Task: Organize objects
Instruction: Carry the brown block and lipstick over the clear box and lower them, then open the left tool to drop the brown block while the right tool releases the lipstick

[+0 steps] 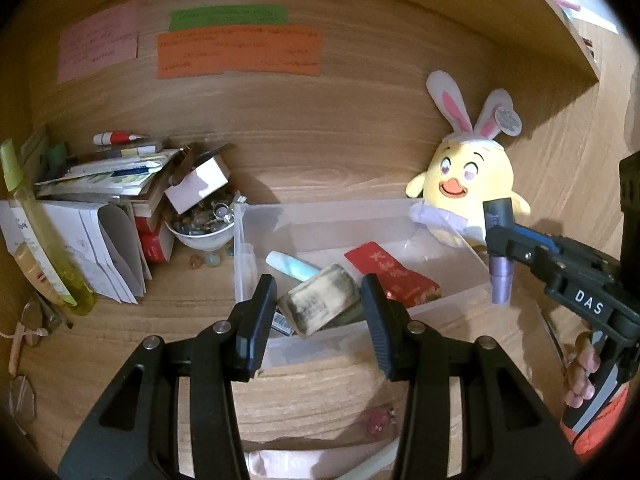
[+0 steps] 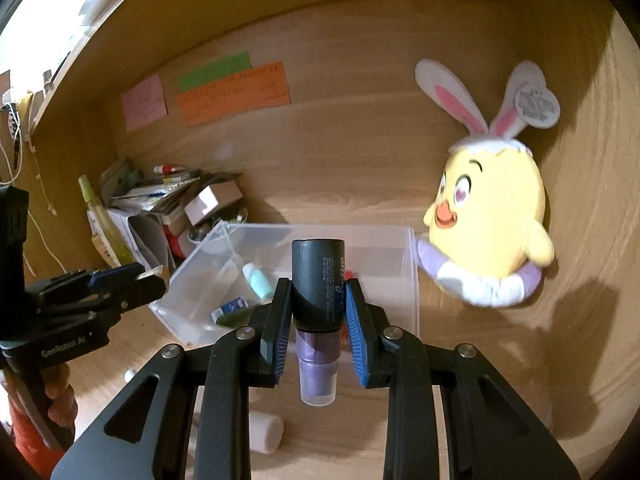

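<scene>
Setting: a wooden desk (image 1: 320,380) in an alcove with coloured notes on its back wall; a clear bin (image 1: 256,256) sits near the desk's back edge, a chick plush (image 1: 468,184) at its right end.
Risk: the purple tube (image 2: 318,288) is pinched on its dark cap only, so it could swivel or slip out and miss the bin.
Right gripper (image 2: 318,316): jaws narrow, clamped on the tube, above the bin's near edge.
Left gripper (image 1: 318,320): jaws wide, holding nothing, poised above the bin's near wall with a worn roll (image 1: 320,304) lying inside.
</scene>
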Available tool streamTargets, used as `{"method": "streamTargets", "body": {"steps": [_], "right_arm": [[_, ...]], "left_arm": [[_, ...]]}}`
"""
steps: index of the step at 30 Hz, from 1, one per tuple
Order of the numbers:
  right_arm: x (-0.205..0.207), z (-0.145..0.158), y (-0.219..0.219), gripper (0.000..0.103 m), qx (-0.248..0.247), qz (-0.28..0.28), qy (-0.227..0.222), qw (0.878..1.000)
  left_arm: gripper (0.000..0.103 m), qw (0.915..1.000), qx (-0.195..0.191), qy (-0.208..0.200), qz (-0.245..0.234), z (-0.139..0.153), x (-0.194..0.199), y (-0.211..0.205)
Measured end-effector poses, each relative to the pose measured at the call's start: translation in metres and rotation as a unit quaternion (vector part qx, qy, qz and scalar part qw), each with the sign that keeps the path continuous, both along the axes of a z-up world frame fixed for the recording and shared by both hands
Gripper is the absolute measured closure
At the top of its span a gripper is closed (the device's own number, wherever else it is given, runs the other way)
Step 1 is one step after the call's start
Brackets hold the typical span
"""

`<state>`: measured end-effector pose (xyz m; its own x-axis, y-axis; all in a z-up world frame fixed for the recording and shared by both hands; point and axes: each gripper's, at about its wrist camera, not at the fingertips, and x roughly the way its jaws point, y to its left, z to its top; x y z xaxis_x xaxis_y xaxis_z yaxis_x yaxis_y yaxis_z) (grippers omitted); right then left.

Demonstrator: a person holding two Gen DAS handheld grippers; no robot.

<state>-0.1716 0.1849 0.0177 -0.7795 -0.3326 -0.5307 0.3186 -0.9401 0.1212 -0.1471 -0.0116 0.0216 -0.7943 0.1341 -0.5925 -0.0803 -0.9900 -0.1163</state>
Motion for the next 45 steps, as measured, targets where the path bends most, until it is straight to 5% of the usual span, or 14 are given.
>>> {"method": "streamTargets", "body": {"steps": [11,30,45], "right_arm": [[-0.027,0.015,-0.008,0.079,0.038,-0.003,0.025,0.999],[-0.069,-0.041,-0.015,0.079,0.083,-0.007,-0.059,0.995],[-0.075,-0.054,-0.026,0.078,0.106,-0.007,-0.066,0.992]], "left_arm": [[0.059,0.9998,0.007,-0.005,0.018,0.0,-0.02,-0.012],[0.059,0.9979,0.003,-0.064,0.013,-0.041,-0.055,-0.012],[0.056,0.9974,-0.005,-0.071,0.004,-0.051,-0.059,-0.009]]}}
